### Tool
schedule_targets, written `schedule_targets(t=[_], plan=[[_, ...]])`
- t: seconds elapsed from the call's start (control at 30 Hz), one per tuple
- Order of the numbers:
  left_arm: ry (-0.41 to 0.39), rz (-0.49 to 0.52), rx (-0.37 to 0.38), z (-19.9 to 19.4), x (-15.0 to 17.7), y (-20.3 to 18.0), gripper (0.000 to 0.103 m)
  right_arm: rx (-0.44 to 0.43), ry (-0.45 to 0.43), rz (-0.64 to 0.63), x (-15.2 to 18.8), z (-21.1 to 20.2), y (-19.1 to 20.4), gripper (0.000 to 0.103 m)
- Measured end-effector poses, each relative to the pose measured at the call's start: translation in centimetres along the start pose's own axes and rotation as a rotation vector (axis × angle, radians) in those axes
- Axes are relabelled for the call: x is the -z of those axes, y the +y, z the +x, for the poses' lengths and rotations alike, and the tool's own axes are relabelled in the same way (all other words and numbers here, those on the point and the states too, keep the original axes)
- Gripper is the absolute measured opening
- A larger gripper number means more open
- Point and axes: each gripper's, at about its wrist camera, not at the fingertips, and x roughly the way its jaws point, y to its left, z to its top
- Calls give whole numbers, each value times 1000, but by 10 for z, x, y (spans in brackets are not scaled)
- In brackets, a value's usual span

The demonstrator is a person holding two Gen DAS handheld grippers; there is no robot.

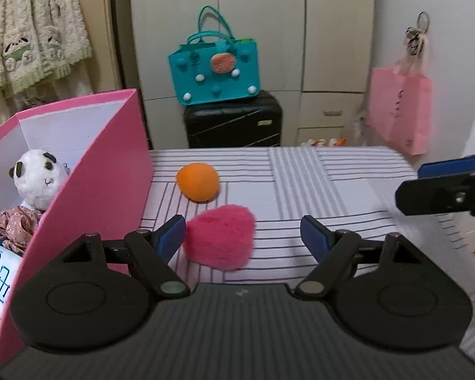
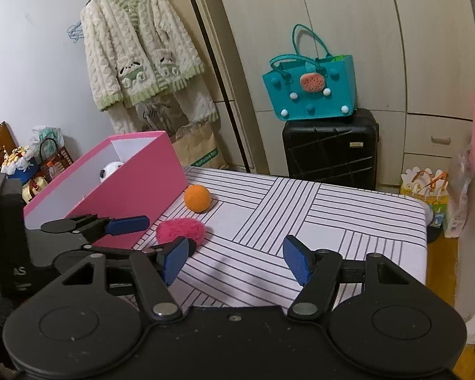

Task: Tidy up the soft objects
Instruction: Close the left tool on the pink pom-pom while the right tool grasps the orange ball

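Observation:
A fluffy pink heart-shaped plush (image 1: 220, 240) lies on the striped table (image 1: 300, 183), between the fingers of my open left gripper (image 1: 245, 237), close to its left pad. An orange ball (image 1: 198, 182) lies just beyond it. A pink box (image 1: 91, 171) at the left holds a panda plush (image 1: 36, 175) in a floral dress. In the right wrist view the heart (image 2: 180, 229), the ball (image 2: 197, 198), the box (image 2: 123, 183) and the left gripper (image 2: 148, 236) show at the left. My right gripper (image 2: 237, 258) is open and empty above the table (image 2: 332, 221).
A black suitcase (image 2: 331, 148) with a teal felt bag (image 2: 310, 87) on top stands behind the table, before the wardrobe. A fluffy cream jacket (image 2: 136, 53) hangs at the left. A pink paper bag (image 1: 400, 110) hangs at the right. Gift bags (image 2: 424, 186) sit on the floor at the right.

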Motion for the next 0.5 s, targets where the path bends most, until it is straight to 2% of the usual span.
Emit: schedule_targets(t=[0.2, 0.4, 0.47, 0.5], plan=[[32, -4, -33, 16, 5, 8, 80, -23, 20, -6, -3, 20, -4, 71], [53, -22, 1, 30, 8, 11, 80, -45, 44, -14, -7, 38, -5, 71], [56, -32, 3, 33, 11, 13, 75, -51, 57, -26, -10, 46, -4, 71], [55, -39, 7, 33, 12, 15, 64, -56, 65, -37, -12, 50, -1, 71]])
